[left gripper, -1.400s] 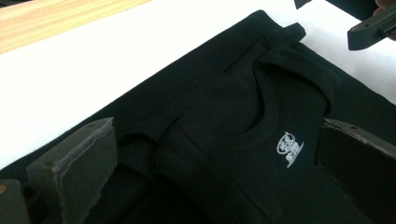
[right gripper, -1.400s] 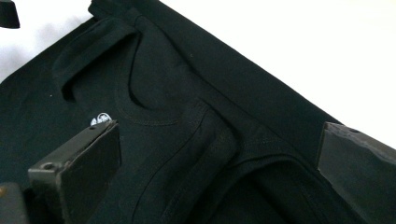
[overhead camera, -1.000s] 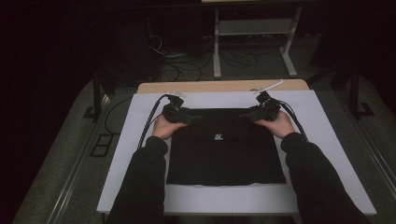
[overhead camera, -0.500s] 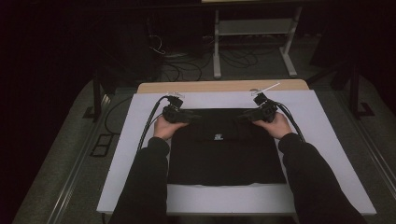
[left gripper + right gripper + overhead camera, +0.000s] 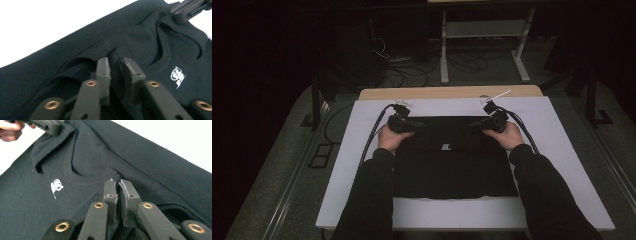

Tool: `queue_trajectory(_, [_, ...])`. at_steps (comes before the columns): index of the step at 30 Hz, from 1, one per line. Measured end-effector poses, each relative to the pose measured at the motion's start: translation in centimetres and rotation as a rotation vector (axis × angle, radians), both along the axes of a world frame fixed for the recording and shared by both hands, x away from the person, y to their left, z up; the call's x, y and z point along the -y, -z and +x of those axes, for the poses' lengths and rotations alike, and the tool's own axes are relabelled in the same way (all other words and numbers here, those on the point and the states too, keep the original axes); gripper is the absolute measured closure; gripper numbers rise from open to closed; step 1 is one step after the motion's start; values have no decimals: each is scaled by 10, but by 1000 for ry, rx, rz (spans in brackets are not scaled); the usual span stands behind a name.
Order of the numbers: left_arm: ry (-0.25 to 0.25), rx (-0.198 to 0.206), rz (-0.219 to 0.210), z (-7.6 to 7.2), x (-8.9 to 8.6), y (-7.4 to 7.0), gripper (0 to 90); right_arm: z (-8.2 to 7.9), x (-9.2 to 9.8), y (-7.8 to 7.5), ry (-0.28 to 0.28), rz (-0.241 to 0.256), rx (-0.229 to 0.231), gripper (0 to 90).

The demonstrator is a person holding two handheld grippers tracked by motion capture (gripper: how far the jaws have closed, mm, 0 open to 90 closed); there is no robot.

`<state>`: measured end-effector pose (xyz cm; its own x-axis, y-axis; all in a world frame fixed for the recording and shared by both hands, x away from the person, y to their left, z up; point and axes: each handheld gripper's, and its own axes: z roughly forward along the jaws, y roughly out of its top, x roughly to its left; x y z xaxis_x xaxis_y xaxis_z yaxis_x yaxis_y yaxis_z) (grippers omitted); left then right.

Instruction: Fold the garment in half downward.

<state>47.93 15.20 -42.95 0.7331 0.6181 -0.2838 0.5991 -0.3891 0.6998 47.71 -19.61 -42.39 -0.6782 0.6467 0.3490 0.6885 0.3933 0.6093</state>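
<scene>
A black garment [image 5: 454, 160], apparently a sweatshirt or T-shirt, is laid flat in the middle of a white board [image 5: 562, 150] that covers the table, with its collar at the far edge and its hem at the near edge. A small white logo [image 5: 445, 147] is printed just below the neckline. The cloth is folded into a rough rectangle whose long axis runs from near to far; it looks soft, matte and slightly rumpled at the collar. The far edge is gripped at both ends. The left gripper [image 5: 115, 65] is closed on a ridge of ribbed fabric at the far left corner, its jaws narrowed with cloth pinched between them. The right gripper [image 5: 118, 184] is likewise closed on a fold at the far right corner, its jaws nearly together. From both grippers the body of the garment lies toward the near side, so any fold would likely be carried toward the person. Both hands are equally close to the fabric. A wooden table edge [image 5: 447, 93] shows beyond the board.
</scene>
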Motion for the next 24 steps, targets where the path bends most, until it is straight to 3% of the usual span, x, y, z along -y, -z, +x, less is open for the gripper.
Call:
queue_trajectory(3, [7, 2, 4, -2, 1, -1, 849, -2, 0, -3, 1, -6, 9, 838])
queue_trajectory(11, [12, 3, -12, -7, -2, -8, 857, -9, 2, -13, -7, -11, 50, 848])
queue_trajectory(16, [20, 37, -29, -14, -3, -23, 858, -14, 3, -20, -1, 14, 77, 853])
queue_trajectory(24, [19, 66, -65, -31, -3, -34, 858, -28, 7, -26, -2, 56, 114, 856])
